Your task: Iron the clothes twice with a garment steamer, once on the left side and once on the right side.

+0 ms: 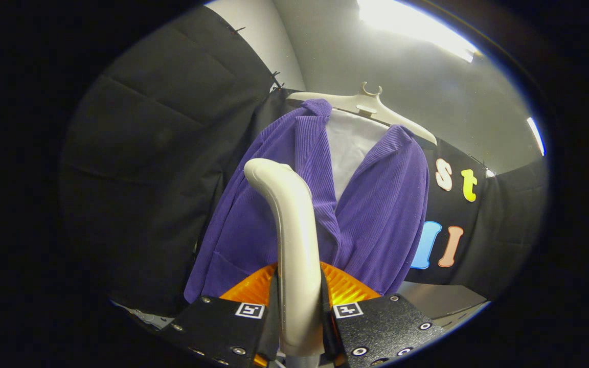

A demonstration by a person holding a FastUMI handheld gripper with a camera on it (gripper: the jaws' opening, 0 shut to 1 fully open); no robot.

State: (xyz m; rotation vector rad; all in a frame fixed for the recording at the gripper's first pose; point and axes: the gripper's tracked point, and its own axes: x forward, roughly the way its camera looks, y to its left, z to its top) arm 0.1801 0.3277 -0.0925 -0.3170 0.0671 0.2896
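Note:
A purple corduroy jacket (376,214) hangs open on a pale hanger (366,105) over a white inner panel (350,148), just ahead of my fingers. My gripper (299,317) is shut on the cream handle of the garment steamer (289,220), which rises between the fingers and curves up over the jacket's left half. The steamer's orange body (345,291) shows just behind the fingers, low against the jacket's hem. The steamer's head is hidden from me.
Black cloth (161,168) walls the booth to the left and right of the jacket. A pale wall (417,92) and a bright ceiling light (417,28) lie above the hanger. A grey surface (437,299) runs below the jacket on the right.

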